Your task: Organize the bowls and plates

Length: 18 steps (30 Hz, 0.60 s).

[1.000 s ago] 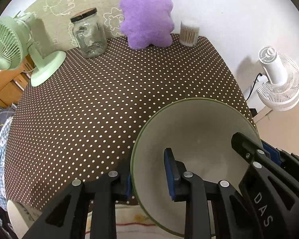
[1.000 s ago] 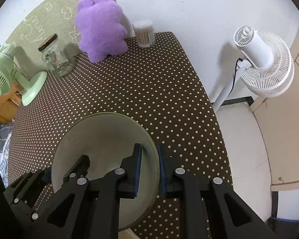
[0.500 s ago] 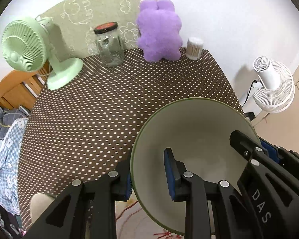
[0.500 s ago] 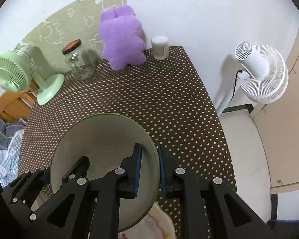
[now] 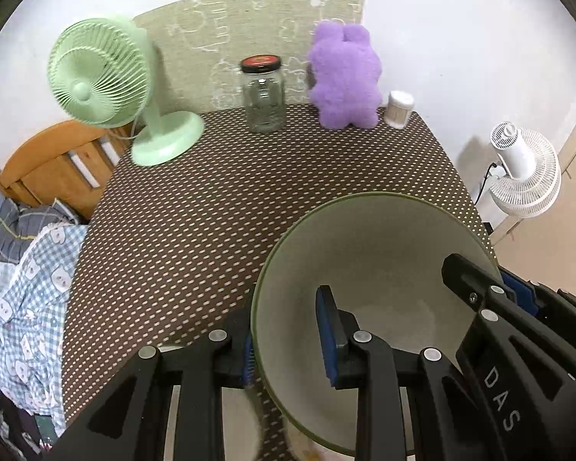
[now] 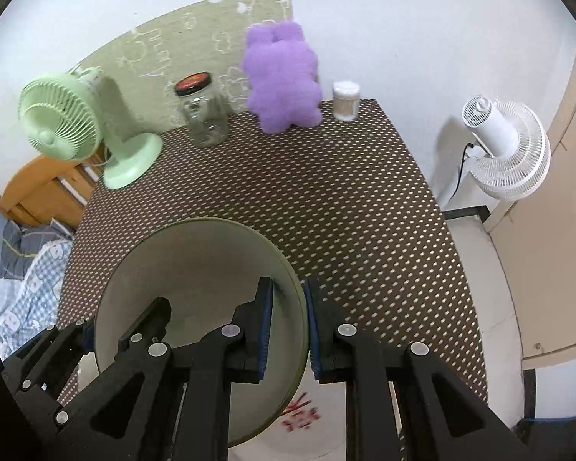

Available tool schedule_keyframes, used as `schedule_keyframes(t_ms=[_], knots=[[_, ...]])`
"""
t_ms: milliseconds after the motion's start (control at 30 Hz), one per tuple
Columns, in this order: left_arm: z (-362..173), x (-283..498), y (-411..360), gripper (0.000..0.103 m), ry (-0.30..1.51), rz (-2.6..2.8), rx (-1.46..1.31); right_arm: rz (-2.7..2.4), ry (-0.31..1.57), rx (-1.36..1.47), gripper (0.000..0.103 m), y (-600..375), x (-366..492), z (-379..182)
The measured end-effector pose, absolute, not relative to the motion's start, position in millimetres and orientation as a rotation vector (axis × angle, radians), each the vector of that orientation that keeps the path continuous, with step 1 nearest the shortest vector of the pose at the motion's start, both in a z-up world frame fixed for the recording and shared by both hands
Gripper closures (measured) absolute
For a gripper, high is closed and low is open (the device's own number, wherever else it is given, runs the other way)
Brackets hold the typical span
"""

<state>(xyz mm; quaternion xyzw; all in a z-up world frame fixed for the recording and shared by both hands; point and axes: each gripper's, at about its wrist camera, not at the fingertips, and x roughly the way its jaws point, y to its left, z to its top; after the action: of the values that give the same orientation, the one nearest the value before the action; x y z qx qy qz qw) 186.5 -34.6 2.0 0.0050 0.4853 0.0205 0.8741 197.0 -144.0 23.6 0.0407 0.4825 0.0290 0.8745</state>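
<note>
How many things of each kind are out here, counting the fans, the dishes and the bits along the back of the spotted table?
Fans: 2, green desk fan, white floor fan
Bowls: 1, green-rimmed bowl
Glass jars: 1, glass jar
Plush toys: 1, purple plush toy
Cotton swab containers: 1, cotton swab container
Total: 6

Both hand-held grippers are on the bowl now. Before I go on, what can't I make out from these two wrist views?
- Underside and foot of the bowl: hidden in both views by the bowl's own wall.
- White dish with red marks beneath it: right wrist view, mostly covered by the bowl and the right hand-held gripper, blurred.
- Near table edge: left wrist view, blocked by the left hand-held gripper.
- Glass jar contents: too small to tell.
</note>
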Motion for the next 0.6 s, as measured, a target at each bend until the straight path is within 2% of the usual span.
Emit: schedule_keyframes(t_ms=[600], knots=[[8.2, 135.6, 48.2, 0.078, 0.996, 0.076, -0.02, 0.108, 0.988, 0.05, 0.083, -52.8, 147.8, 35.4]])
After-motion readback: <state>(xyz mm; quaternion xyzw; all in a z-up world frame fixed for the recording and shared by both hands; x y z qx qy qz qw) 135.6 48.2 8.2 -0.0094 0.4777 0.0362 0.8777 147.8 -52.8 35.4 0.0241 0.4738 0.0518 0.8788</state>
